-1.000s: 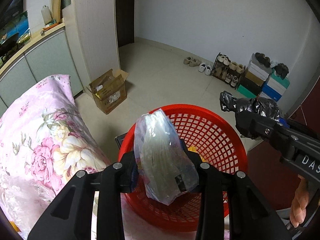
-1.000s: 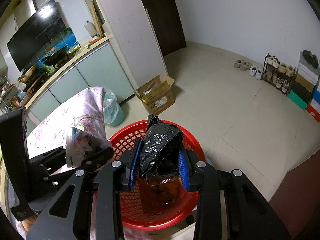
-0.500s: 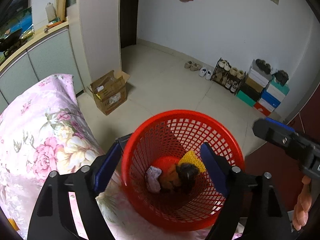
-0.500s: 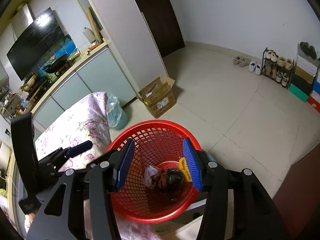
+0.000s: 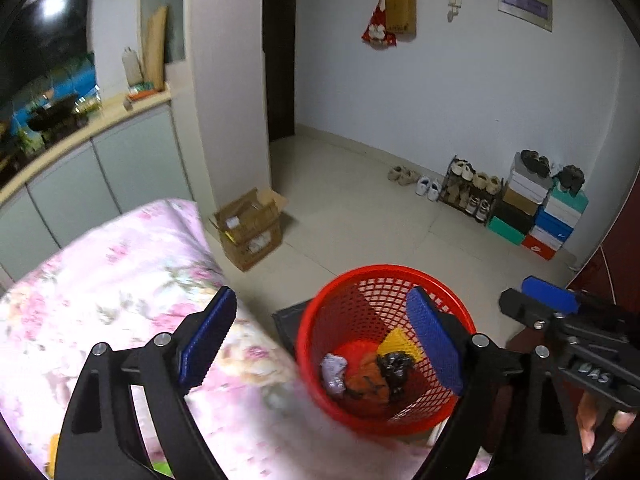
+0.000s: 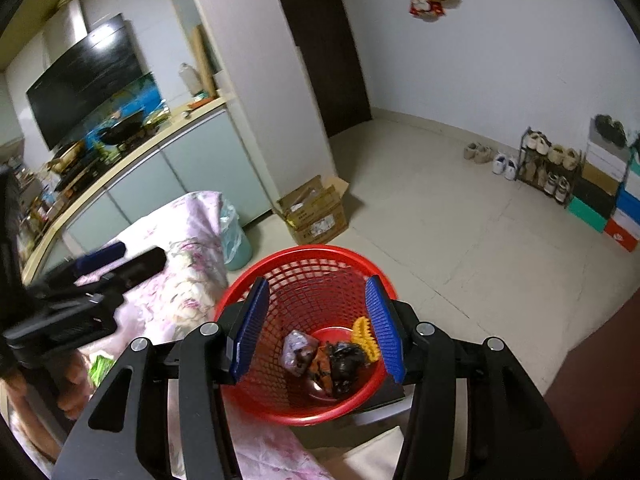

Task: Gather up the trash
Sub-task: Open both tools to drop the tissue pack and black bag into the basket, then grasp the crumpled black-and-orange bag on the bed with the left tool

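Note:
A red mesh basket [image 5: 384, 269] [image 6: 304, 250] stands below both grippers, beside the floral-covered surface. In its bottom lie a crumpled clear plastic bag [image 5: 334, 368] [image 6: 298, 350], a black bag [image 5: 394, 364] [image 6: 346, 360], an orange wrapper [image 5: 366, 384] and a yellow piece [image 6: 366, 338]. My left gripper [image 5: 320, 291] hangs above the basket's left side, its jaws opening wide with nothing between them. My right gripper [image 6: 318, 279] is open over the basket, also empty. Each gripper shows at the edge of the other's view.
A pink floral cover [image 5: 100, 280] fills the left. A teal bin with a liner [image 6: 234, 240] and an open cardboard box [image 5: 250, 228] stand on the tiled floor. A shoe rack and stacked shoe boxes [image 5: 532, 208] line the far wall. A green packet [image 6: 100, 366] lies near a hand.
The left gripper let go of the clear plastic bag and the right let go of the black bag; both now lie in the basket. Both grippers opened and rose, the left more.

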### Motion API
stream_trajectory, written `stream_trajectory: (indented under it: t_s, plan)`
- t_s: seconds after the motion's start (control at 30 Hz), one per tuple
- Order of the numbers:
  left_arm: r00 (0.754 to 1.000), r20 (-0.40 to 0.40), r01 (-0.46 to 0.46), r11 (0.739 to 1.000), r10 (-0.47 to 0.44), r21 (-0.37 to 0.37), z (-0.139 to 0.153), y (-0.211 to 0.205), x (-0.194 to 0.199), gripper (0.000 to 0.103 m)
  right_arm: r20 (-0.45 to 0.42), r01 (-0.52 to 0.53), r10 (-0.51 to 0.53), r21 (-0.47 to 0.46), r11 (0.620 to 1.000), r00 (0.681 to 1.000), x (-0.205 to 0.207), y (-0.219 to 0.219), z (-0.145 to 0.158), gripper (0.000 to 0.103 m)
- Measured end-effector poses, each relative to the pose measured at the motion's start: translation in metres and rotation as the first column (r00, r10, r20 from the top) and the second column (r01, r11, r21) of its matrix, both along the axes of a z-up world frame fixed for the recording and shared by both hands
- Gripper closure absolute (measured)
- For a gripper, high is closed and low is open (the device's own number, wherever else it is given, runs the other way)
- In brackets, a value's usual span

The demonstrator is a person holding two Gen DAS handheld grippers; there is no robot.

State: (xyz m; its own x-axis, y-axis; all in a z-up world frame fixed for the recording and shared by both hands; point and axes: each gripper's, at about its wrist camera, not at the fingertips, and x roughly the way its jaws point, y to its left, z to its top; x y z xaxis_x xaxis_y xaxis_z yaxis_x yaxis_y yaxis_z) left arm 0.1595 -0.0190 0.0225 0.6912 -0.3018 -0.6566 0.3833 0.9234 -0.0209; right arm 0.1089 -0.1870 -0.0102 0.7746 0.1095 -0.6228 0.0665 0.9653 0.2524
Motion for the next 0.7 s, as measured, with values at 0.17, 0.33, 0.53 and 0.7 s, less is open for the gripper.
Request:
stream_trajectory:
  t_s: [0.17, 0.33, 0.53, 0.7]
  plan:
    - [0.997, 0.025, -0.069, 0.997, 0.07, -0.02, 0.024, 0.044, -0.023, 0.017, 0.024, -0.07, 0.07, -0.008, 0.998, 0.997, -0.004, 0.023, 0.001, 0.05]
    - [0.975, 0.066, -0.212, 0.977, 0.211, 0.008, 0.039, 0.109, -0.046, 0.016, 0.041, -0.145, 0.145, -0.004, 0.989, 0.989, -0.008, 0.046, 0.002, 0.043]
    - [0.924, 0.084, -0.376, 0.926, 0.373, 0.036, 0.044, 0.184, -0.078, 0.016, 0.018, -0.241, 0.241, 0.007, 0.97, 0.97, -0.011, 0.08, -0.007, 0.041]
    - [0.874, 0.058, -0.486, 0.873, 0.483, 0.047, 0.035, 0.235, -0.097, 0.016, 0.001, -0.303, 0.303, 0.01, 0.953, 0.953, -0.013, 0.102, -0.011, 0.037]
